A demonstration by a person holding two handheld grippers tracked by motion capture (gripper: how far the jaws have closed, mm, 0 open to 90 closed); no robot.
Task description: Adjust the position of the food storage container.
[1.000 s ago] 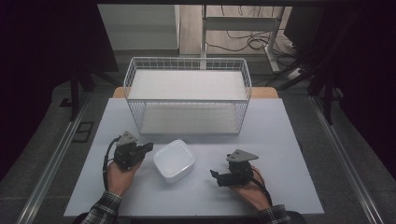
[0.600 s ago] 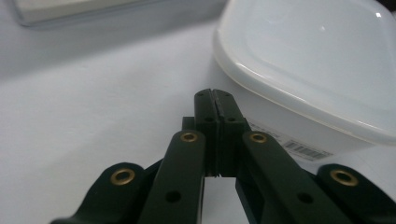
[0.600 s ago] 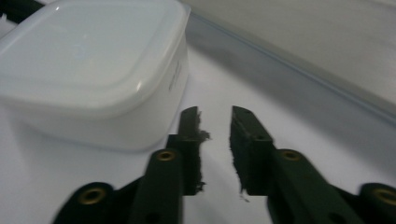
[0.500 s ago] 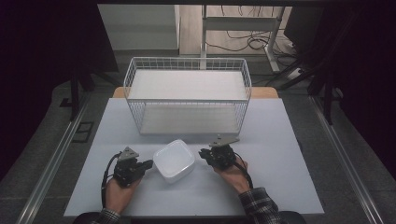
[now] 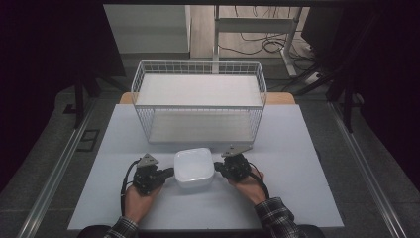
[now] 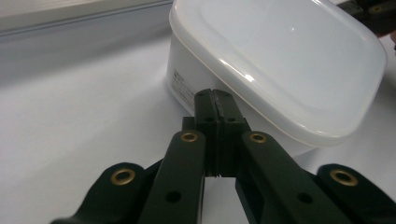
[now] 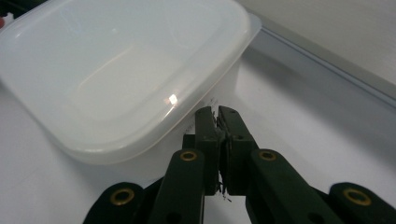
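A white square container with a translucent lid (image 5: 194,167) sits on the white table, just in front of the wire basket. My left gripper (image 5: 169,172) is shut, its tips against the container's left side. In the left gripper view the closed jaws (image 6: 215,95) meet the container's wall (image 6: 187,79) below the lid rim. My right gripper (image 5: 218,169) is shut too, at the container's right side. The right gripper view has its closed tips (image 7: 216,113) at the wall under the lid (image 7: 121,70). Nothing is held between either pair of jaws.
A white wire basket (image 5: 198,126) with a white base stands at the back middle of the table (image 5: 297,148). Bare table lies to the left and right of both hands. A metal rail (image 5: 59,168) runs along the table's left side.
Both grippers have closed in on the container from either side, the right one travelling left and forward. The container has turned square and shifted slightly right.
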